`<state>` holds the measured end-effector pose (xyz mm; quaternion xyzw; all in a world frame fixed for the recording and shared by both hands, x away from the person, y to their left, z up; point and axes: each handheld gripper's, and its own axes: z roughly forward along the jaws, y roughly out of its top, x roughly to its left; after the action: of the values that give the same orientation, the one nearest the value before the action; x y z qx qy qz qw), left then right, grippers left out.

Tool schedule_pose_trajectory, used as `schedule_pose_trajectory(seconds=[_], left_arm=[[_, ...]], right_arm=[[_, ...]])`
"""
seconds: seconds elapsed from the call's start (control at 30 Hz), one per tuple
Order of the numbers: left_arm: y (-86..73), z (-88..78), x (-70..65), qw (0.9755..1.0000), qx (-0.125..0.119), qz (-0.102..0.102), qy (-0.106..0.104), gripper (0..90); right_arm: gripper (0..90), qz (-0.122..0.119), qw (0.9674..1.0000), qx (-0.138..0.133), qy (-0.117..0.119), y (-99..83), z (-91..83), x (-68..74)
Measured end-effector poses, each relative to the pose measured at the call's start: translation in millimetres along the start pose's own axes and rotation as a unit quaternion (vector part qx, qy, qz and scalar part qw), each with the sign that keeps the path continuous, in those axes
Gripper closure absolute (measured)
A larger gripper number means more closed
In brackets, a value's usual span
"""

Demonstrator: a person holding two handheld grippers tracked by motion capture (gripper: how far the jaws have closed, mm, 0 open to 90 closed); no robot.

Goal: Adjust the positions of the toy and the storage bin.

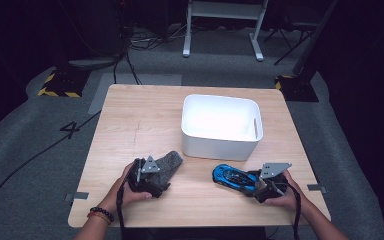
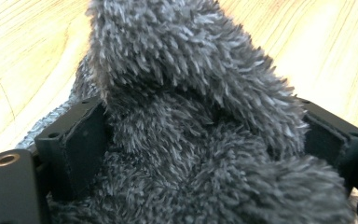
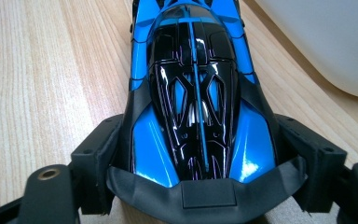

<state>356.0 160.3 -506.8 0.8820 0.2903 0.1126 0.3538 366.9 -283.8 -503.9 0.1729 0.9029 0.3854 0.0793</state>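
A grey fuzzy sock lies on the wooden table at the front left. My left gripper is shut on its near end; in the left gripper view the black pads press into the fluffy pile of the sock from both sides. At the front right sits a glossy blue and black toy car, nose pointing left and away. My right gripper is shut on its tail. In the right gripper view the jaws hug the rear flanks of the car, just ahead of its black rear wing.
A white plastic bin stands on the table behind both items, its inside bare; its wall is close to the car's right. Both forearms enter from the table's front edge. Cables and metal stand legs lie on the floor beyond.
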Motion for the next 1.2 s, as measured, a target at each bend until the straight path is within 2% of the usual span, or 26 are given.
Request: schedule_pose_trajectory(seconds=[0.57, 0.97, 1.2], left_arm=[[-0.1, 0.0, -0.5, 1.0000, -0.001, -0.001, 0.002, 12.7], [0.1, 0.1, 0.0, 1.0000, 0.000, 0.000, 0.000, 12.6], [0.1, 0.2, 0.1, 1.0000, 0.000, 0.000, 0.000, 12.6]], right_arm=[[24.5, -0.009, 1.0000, 0.001, -0.001, 2.7, -4.2, 1.4], [24.5, -0.047, 0.9987, 0.007, -0.017, 9.2, -8.8, 8.3], [24.5, -0.058, 0.9981, 0.012, -0.019, 12.5, -9.0, 10.8]])
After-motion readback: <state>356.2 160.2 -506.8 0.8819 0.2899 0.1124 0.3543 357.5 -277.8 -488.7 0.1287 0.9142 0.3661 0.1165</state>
